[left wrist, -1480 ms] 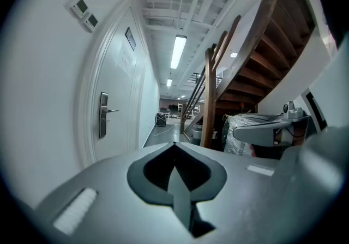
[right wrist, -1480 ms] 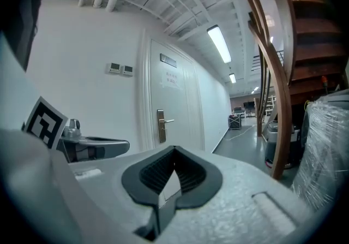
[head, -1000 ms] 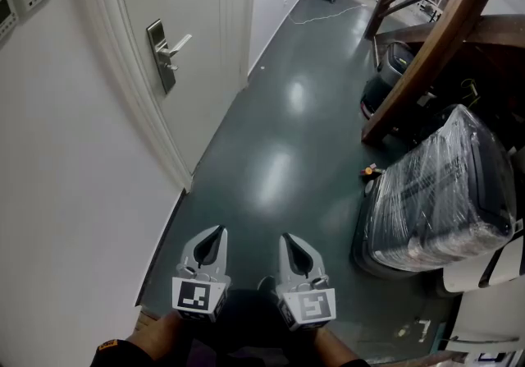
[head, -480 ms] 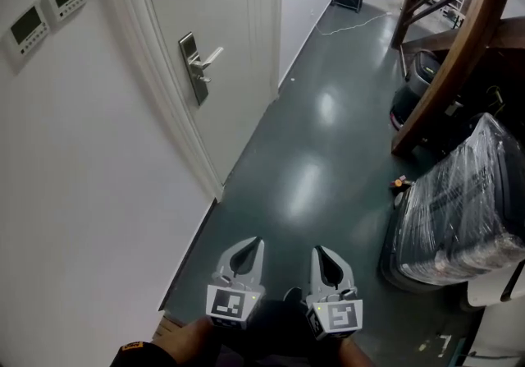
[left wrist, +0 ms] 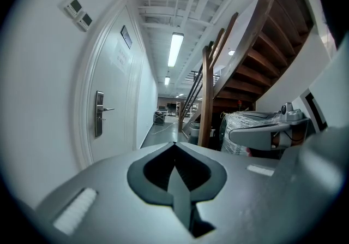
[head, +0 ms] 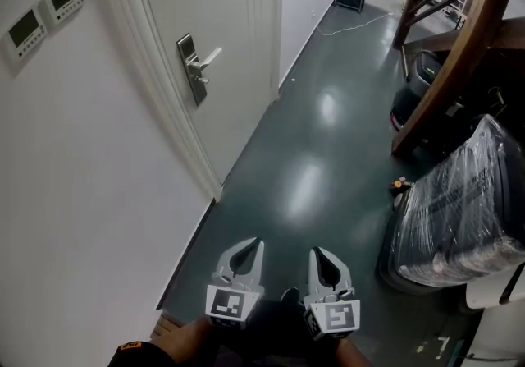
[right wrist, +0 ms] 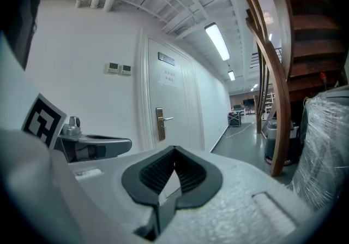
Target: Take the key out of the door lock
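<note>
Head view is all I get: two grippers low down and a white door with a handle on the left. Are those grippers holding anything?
Observer: No. The left gripper view shows its jaws together, with nothing between them.
Operator: And the other one?
Observer: Same. In its own view, the right gripper is shut and empty.
Operator: Is there anything higher up on the door?
Observer: Yes. The right gripper view shows a small plate near the top of the door, with a sheet below it.
</note>
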`<state>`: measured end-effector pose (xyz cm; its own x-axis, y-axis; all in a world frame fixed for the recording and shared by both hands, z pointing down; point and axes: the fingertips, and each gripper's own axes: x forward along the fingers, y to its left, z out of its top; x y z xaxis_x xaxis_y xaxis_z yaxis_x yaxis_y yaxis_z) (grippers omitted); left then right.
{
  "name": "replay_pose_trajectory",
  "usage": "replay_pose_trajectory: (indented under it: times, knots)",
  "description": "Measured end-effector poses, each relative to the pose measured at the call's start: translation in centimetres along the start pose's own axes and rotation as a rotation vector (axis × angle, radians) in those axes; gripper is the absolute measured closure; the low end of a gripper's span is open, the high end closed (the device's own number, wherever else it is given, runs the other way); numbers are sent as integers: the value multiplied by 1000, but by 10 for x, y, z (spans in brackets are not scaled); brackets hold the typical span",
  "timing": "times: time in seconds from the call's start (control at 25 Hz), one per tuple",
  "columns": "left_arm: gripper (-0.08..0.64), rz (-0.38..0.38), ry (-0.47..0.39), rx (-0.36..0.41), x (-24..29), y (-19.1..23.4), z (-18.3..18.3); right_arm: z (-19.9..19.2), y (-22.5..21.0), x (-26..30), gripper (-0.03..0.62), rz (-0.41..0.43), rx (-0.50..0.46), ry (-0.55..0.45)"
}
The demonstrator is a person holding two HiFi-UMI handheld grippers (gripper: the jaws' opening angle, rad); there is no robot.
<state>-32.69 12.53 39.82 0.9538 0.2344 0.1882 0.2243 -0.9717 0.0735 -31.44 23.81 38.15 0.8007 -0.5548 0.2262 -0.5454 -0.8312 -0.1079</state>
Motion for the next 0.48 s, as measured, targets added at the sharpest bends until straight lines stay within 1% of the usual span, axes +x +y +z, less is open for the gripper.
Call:
replay_pose_trajectory:
  times: [0.12, 0.24, 0.36, 0.48]
  knots:
    - [541, 5, 2, 2, 5, -5, 1, 17, -4, 2, 601, 8, -18, 2]
    - [541, 5, 8, 4, 13, -13, 1, 5, -15, 1, 600, 14, 13, -10]
    - [541, 6, -4, 17, 29, -23, 8, 24, -28, 7, 600, 26, -34, -9]
    - [541, 19, -29, 27, 51, -34, 20, 25, -53, 14, 600, 19, -54, -38]
